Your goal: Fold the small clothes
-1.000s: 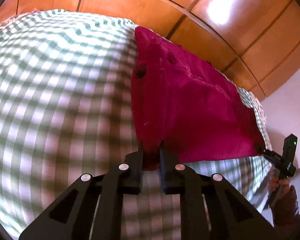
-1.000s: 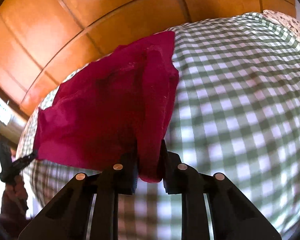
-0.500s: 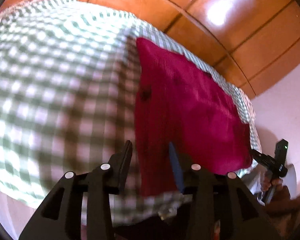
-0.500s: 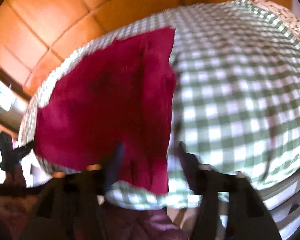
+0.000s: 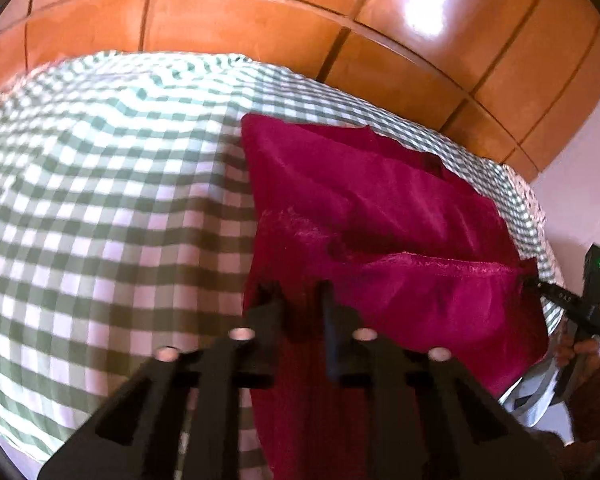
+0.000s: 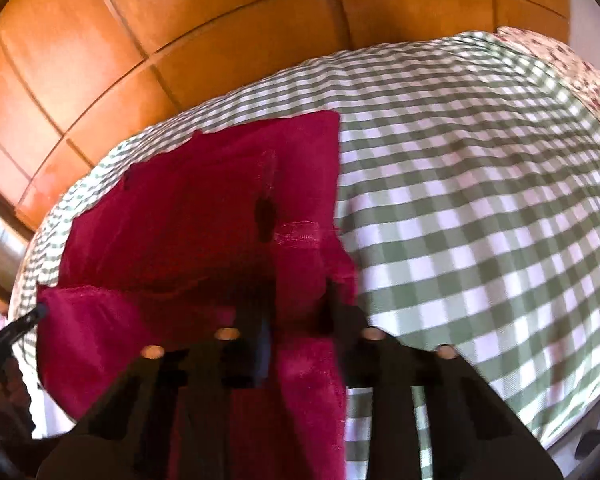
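Observation:
A dark red garment (image 5: 380, 216) lies on the green-and-white checked cloth (image 5: 100, 200), its near edge lifted and hanging over the front. My left gripper (image 5: 302, 300) is shut on the garment's near left corner. My right gripper (image 6: 300, 300) is shut on the near right corner of the same garment (image 6: 204, 216). The lifted near hem sags in a fold between the two grippers. The right gripper also shows at the right edge of the left wrist view (image 5: 540, 286), and the left gripper shows at the left edge of the right wrist view (image 6: 40, 312).
The checked cloth (image 6: 480, 220) covers a wide surface that extends beyond the garment. Orange wooden panels (image 5: 260, 12) stand behind it. A floral fabric (image 6: 572, 68) lies at the far right corner.
Both grippers were shut on the garment's corners, opened half a second ago as it lay flat, and are now shut on the near corners again, lifting the near edge.

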A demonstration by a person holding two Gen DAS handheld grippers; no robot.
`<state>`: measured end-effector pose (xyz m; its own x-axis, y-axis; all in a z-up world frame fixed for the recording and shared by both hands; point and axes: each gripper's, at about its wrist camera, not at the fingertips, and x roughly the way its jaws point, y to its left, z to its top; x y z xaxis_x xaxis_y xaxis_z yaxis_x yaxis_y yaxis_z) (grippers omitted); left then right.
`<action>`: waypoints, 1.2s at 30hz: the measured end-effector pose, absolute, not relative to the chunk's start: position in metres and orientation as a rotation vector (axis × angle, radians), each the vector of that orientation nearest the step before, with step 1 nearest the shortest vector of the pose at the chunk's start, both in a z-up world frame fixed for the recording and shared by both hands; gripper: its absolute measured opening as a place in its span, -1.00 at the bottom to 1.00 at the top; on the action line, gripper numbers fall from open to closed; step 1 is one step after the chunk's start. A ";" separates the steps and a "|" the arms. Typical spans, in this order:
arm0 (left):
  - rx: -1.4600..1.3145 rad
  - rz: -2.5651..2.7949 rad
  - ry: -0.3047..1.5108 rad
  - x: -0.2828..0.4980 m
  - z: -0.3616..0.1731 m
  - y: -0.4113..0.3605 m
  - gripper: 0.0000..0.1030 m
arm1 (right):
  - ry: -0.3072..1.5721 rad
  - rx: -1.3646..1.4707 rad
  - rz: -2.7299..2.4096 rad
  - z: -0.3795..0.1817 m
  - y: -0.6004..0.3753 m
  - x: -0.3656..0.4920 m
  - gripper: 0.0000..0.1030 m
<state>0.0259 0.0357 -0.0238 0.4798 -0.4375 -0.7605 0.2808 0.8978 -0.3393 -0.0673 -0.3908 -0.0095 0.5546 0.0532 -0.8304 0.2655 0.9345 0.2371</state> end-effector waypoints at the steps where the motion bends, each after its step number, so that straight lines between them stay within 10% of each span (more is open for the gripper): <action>1: -0.173 -0.450 0.961 0.024 -0.020 0.036 -0.86 | 0.982 0.332 -0.122 -0.006 -0.387 -0.069 -0.83; 14: -0.187 -0.466 0.783 0.050 0.037 0.040 -0.87 | 0.837 0.288 -0.095 0.058 -0.387 -0.038 -0.86; 36: 0.003 -0.191 0.963 0.213 -0.044 -0.031 -0.85 | 0.953 0.267 -0.328 -0.039 -0.423 0.117 -0.86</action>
<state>0.2134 -0.0307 -0.0437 0.5554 -0.1604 -0.8160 0.1627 0.9832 -0.0826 0.1171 -0.4235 -0.0391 0.5367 -0.1558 -0.8292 0.3882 0.9182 0.0787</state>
